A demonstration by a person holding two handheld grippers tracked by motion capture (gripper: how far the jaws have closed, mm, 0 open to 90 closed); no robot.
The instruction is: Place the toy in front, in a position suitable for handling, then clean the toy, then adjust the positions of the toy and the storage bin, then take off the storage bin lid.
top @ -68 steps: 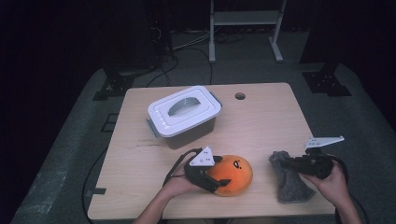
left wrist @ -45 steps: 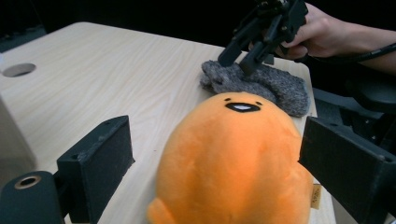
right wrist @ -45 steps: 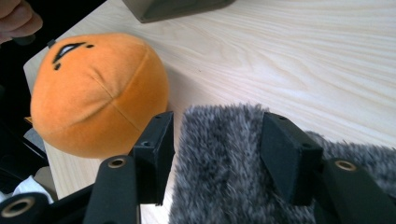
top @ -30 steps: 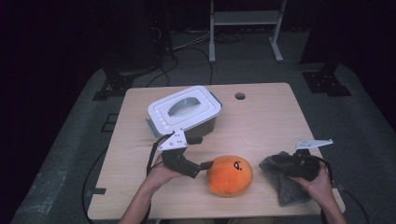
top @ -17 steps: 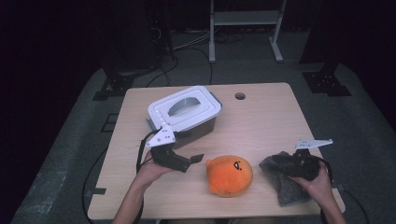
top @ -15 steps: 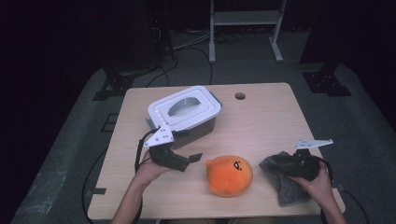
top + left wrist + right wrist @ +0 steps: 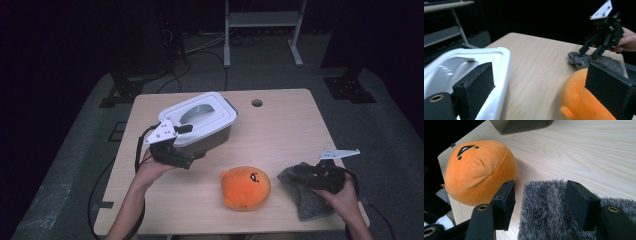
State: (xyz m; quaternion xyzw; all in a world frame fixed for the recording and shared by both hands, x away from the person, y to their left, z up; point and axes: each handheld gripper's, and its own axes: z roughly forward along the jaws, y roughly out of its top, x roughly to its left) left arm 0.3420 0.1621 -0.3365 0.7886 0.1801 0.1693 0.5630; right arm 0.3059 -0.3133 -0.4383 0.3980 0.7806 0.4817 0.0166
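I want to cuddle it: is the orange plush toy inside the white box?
No, the orange plush toy lies on the table, apart from the white box.

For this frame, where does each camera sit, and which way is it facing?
High view: above the person's side, looking forward and down on the table; both forearms enter from the bottom, left gripper by the white-lidded bin.
Left gripper view: rides the left gripper, looking across the table; the right gripper and hand show.
Right gripper view: rides the right gripper, over the grey furry cloth.
All share the orange plush toy.
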